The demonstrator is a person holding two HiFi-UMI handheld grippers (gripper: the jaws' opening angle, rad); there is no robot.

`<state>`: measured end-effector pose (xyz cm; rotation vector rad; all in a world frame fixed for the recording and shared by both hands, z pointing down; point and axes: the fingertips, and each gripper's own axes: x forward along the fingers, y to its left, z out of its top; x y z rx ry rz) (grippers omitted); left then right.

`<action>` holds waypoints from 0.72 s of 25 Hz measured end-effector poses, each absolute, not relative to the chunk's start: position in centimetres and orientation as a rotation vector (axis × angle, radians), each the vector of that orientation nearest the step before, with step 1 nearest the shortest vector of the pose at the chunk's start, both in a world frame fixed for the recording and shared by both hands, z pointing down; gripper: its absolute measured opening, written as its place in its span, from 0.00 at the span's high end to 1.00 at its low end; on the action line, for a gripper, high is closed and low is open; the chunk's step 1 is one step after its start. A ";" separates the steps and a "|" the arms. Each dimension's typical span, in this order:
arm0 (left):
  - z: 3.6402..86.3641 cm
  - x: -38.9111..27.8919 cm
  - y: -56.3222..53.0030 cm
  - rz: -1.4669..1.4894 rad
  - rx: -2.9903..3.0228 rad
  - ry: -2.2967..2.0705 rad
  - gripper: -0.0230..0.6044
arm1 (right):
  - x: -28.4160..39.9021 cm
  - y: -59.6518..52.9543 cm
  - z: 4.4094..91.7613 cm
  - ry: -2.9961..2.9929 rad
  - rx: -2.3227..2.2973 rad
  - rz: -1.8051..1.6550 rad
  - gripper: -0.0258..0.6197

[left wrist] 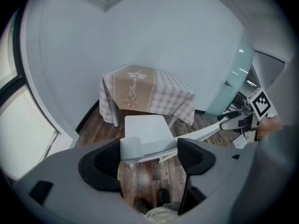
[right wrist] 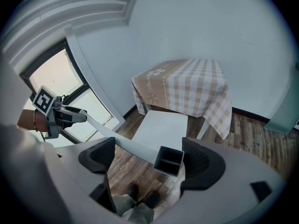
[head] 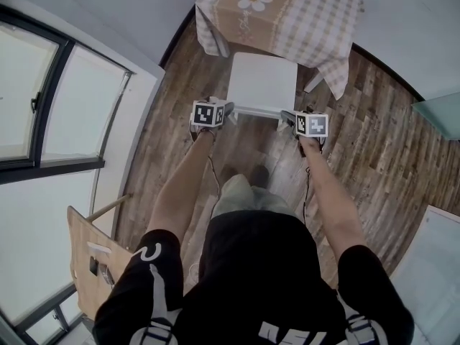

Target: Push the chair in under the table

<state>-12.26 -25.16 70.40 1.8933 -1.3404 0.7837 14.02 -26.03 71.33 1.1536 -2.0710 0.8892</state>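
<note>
A white chair [head: 262, 81] stands on the wood floor, its seat partly under the table [head: 280, 13], which wears a beige checked cloth. My left gripper [head: 227, 111] is at the left end of the chair's top back rail [left wrist: 154, 148], and my right gripper [head: 289, 118] is at the right end. In the left gripper view the rail's end lies between the wide-apart jaws of the left gripper [left wrist: 148, 157], close to the left pad. The right gripper [right wrist: 148, 160] is open too, with the rail's hollow end [right wrist: 169, 161] near its right pad.
A large window [head: 43, 121] and white wall run along the left. A wooden board [head: 90, 264] leans at the lower left. A teal glass panel [head: 440, 113] is at the right, a white panel [head: 431, 264] at the lower right. My feet [head: 244, 175] stand behind the chair.
</note>
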 end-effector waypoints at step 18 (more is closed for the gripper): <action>70.3 -12.8 -31.8 0.783 1.935 -1.323 0.36 | 13.6 -31.8 71.4 -2.055 1.197 0.902 0.25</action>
